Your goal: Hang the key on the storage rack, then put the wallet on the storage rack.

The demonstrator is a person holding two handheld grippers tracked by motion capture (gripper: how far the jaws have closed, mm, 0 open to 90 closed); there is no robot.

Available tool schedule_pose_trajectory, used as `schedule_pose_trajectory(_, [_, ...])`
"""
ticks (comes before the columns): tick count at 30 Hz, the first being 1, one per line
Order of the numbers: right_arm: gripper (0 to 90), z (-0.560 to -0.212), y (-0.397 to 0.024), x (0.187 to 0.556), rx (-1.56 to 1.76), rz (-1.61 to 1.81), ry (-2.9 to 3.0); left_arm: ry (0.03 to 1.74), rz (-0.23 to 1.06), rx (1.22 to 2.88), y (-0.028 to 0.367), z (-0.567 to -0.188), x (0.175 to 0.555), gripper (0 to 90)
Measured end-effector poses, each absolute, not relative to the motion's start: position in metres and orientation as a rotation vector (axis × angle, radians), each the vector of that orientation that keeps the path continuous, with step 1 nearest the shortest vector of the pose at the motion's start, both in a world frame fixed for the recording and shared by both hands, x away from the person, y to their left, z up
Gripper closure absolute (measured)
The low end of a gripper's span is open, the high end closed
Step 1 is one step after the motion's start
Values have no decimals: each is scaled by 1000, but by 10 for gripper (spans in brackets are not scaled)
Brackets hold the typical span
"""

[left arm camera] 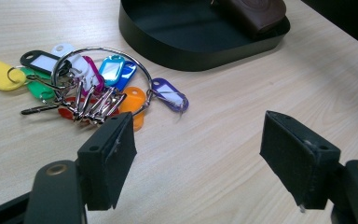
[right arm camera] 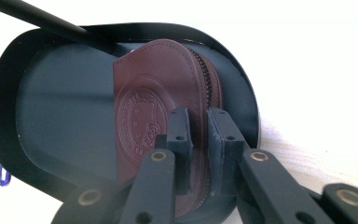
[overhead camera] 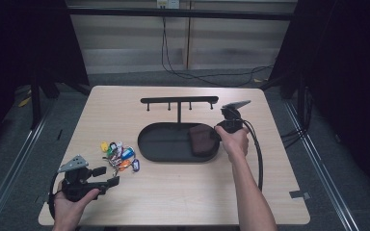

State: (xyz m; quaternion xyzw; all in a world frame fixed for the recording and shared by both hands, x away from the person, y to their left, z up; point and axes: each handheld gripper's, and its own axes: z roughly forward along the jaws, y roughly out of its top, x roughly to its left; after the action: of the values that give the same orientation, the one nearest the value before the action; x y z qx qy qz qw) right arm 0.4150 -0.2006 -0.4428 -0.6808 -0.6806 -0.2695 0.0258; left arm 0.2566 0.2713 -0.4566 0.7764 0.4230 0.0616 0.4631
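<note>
Right hand-held gripper reaches into the black oval tray, jaws clenched close on the near edge of the brown leather pouch. The pouch stands on edge in the tray's 3 o'clock end, zip side turned to the tray wall; embossed face shows in the right gripper view. Only a thin gap shows between the pads, so the bite is on the seam alone.

Left hand-held gripper is released, jaws wide apart, low over the surface at about 7 o'clock. The key ring with coloured tags lies just ahead of it, at 9 o'clock of the tray, touching nothing else.

Risks, as judged from here:
- Grip sits on a narrow rim of leather. If the pads ease, the pouch may topple flat, or lean on the wall and stay half upright
- If the jaws part unevenly, one pad could drag the pouch along and tip it over the tray rim
- Hook rack stands at 12 o'clock of the tray; a lift straight up could catch its bar or post
- Left jaws close to the keys: a careless sweep would scatter the tags
</note>
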Motion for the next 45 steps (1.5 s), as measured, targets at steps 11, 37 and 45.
schedule_pose_trajectory(11, [657,-434,-196,408,-2095,-843,-2253,1039,149,1918,271,-457,258,264])
schedule_pose_trajectory(37, [206,-425,-210,339,-2010,-1157,-2482,1061,153,1906,273,-458,258,283])
schedule_pose_trajectory(45, [168,-433,-224,309,-2015,-1236,-2494,1066,160,1907,273,-458,257,283])
